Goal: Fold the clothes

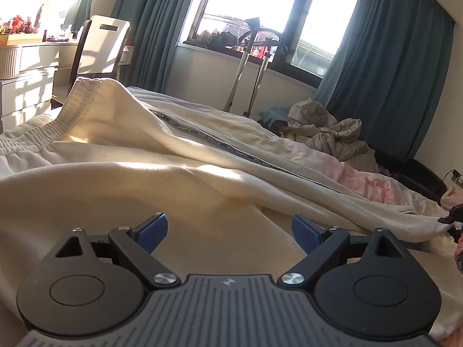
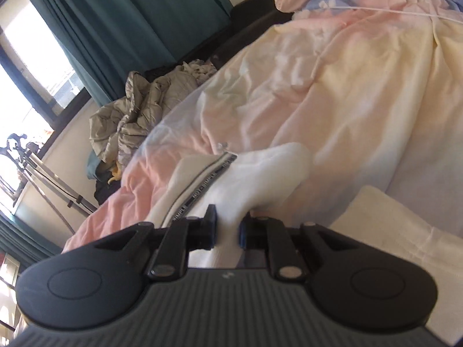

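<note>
Fold is at an early stage, judging by the layout. The cream sweatpants w/ elastic waistband and a black lettered side stripe (image 1: 162,150) lie mostly spread out lengthwise across the bed w/ pastel pink-and-yellow quilt (image 2: 361,92). Waistband is bunched up at the far left in the left wrist view, legs run toward the lower right. No finished crease or stacked layer can be made out, so probably nothing is folded yet; bringing leg end to waistband, flattening, then a 2nd fold all look left to do.

Right hand-held gripper (image 2: 227,227): jaws drawn in tight, pinching the cuff end of the pant leg. White fabric passes straight between the blue pads, and the striped seam runs off up and left from just beside the left jaw. The cloth beyond the grip arches up off the quilt, so that end looks lifted, not lying flat.

Left hand-held gripper (image 1: 228,232): jaws spread wide, nothing between them. It sits low over the cream fabric near the upper-leg/seat area; fabric fills the view directly under and ahead of the pads, but whether it touches can't be told. The waistband is well ahead and to its left.

In the left wrist view the cuff end sits at the far right edge, where a dark bit of the right gripper shows.

Off the bed: a crumpled grey-beige padded jacket (image 1: 330,133) heaped near the teal curtains (image 1: 387,52), apart from the pants.
</note>
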A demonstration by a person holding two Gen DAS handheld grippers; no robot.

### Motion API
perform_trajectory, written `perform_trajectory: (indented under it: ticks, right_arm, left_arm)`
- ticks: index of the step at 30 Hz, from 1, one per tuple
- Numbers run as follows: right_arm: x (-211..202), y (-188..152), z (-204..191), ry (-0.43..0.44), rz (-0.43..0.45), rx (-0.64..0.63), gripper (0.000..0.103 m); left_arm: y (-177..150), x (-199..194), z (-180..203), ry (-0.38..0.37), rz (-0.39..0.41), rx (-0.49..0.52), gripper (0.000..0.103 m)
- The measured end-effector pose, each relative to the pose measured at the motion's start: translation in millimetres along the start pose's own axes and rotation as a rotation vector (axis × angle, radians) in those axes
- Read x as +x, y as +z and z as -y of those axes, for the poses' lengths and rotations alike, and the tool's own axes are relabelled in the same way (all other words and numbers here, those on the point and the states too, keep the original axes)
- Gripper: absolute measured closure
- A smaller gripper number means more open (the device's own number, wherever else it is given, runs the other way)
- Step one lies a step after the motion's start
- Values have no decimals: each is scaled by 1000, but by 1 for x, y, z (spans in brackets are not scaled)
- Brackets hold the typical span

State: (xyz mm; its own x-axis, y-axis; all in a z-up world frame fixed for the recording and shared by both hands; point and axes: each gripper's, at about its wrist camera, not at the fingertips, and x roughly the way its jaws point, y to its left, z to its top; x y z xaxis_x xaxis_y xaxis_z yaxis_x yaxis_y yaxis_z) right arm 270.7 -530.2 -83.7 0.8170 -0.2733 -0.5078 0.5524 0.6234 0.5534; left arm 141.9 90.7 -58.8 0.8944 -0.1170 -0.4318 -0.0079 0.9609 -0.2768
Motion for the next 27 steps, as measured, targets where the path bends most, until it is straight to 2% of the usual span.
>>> perform_trajectory:
  ticks: [1,3,8,10,12,14,18,21,23,27]
  right_arm:
    - [-9,5,-6,33,32,-16,87]
    - [-16,6,-6,17,50,-25,87]
    - [-6,-20,21,-68,-31,-33,85]
    - [-7,-28,27,-75,-43,-66,82]
    - [-12,-31,25,-88,-50,-123,69]
    - [-22,-30,17,-101,-53,-200,62]
    - [-61,-35,6,-64,-44,-277,53]
    - [-100,-47,-3,-28,-32,-313,52]
    - [-129,-62,-12,25,-32,-356,52]
    - [-179,-83,-28,89,-52,-444,52]
  left_arm:
    - [0,-1,0,2,1,2,9]
    - [0,0,1,6,2,7,9]
    - [-1,-5,7,10,-27,54,9]
    - [-2,-9,13,14,-41,96,9]
    - [-4,-17,18,-12,-35,121,9]
    - [-6,-22,21,-29,-33,132,9]
    - [-8,-29,24,-50,-38,146,9]
    - [-10,-36,25,-46,-46,155,9]
    - [-12,-42,26,-41,-50,161,9]
    - [-11,-67,29,-31,-23,185,9]
